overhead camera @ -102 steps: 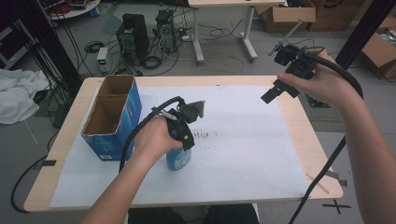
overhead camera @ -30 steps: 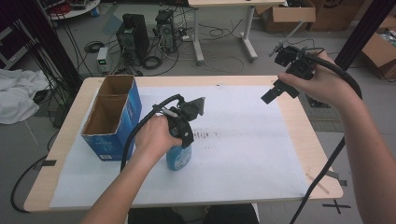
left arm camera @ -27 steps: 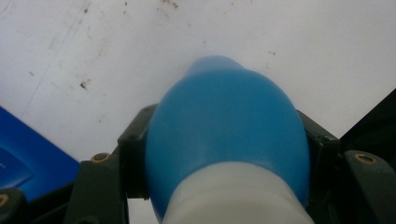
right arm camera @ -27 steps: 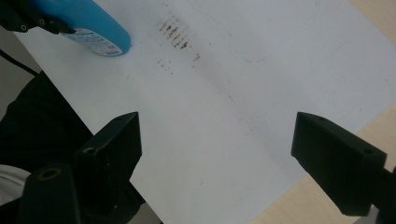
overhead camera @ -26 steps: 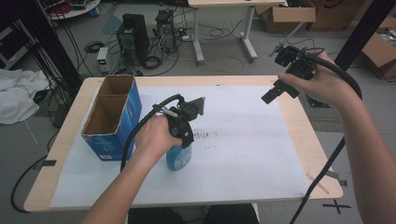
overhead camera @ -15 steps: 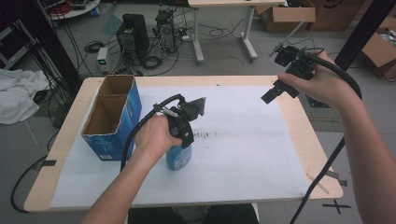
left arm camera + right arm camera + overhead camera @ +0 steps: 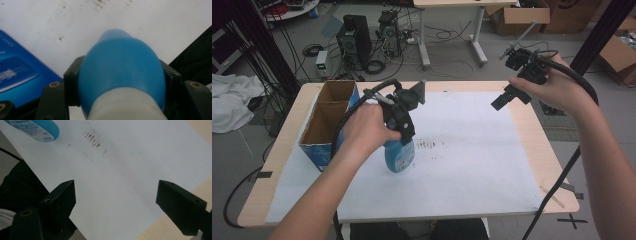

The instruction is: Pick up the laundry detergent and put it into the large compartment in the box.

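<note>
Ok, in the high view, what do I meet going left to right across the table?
Cardboard box → left gripper shut on the blue bottle → dark smudges on the white paper → right gripper, open.

Bottle (image 7: 122, 70): smooth blue plastic, soft sheen; pale matt plastic at neck end; printed label (image 7: 32, 130) on its side. Left tongs (image 7: 399, 117) and right tongs (image 7: 116, 207): matt black plastic, brass-coloured screw inserts. Sheet (image 7: 472, 165): white matt paper, smudged with dark marks. Tabletop (image 7: 537, 125): light wood-look, smooth. Box (image 7: 329, 125): raw brown cardboard inside, glossy blue print outside.
</note>
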